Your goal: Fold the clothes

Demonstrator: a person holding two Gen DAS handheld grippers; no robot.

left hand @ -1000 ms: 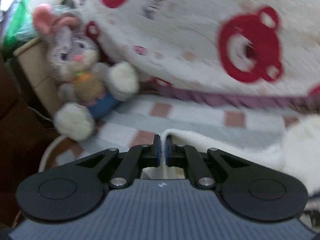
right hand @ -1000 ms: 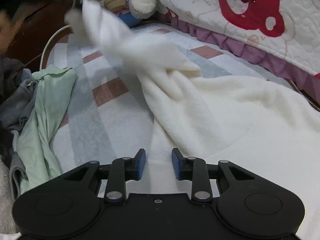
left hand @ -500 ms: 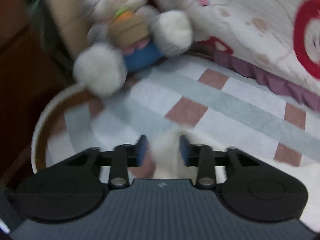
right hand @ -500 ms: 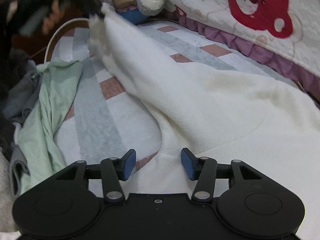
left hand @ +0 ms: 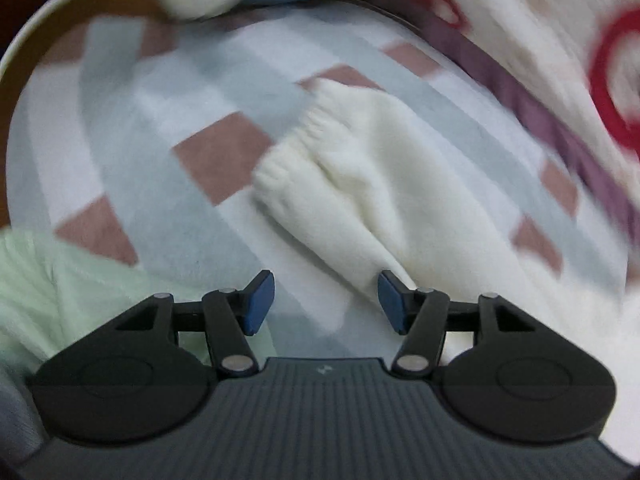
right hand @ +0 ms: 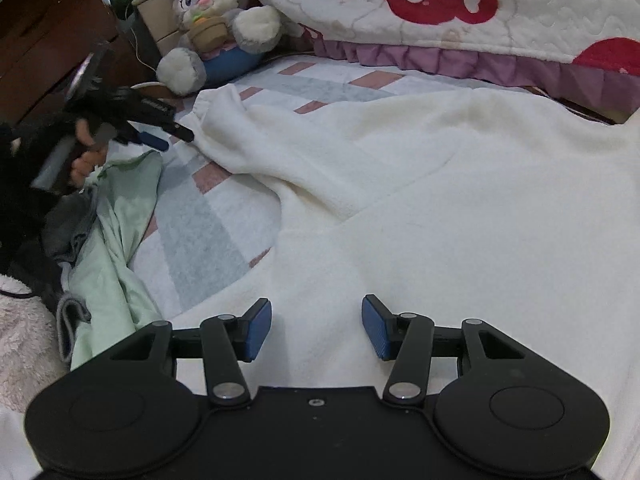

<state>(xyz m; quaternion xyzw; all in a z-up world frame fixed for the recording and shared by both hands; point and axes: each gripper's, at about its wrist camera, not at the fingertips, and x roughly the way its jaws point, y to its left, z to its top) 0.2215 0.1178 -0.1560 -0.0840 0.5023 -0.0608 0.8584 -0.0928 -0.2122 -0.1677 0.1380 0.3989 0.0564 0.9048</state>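
Checked bedding (right hand: pixel 208 232) in grey, white and dusty pink spreads under both your grippers. Nearest, your right gripper (right hand: pixel 316 330) tilts down over the cream fleece garment (right hand: pixel 440 208), jaws spread and gripping nothing. Your left gripper (left hand: pixel 326 300) has just been opening; its blue pads (left hand: pixel 258 300) stand apart with only the sleeve's edge between them, its gathered cuff (left hand: pixel 296 148) lying flat just beyond. Left lies crumpled mint cloth (right hand: pixel 120 240); farther off, a plush rabbit (right hand: pixel 212 28) sits against a bear-print quilt (right hand: pixel 460 20).
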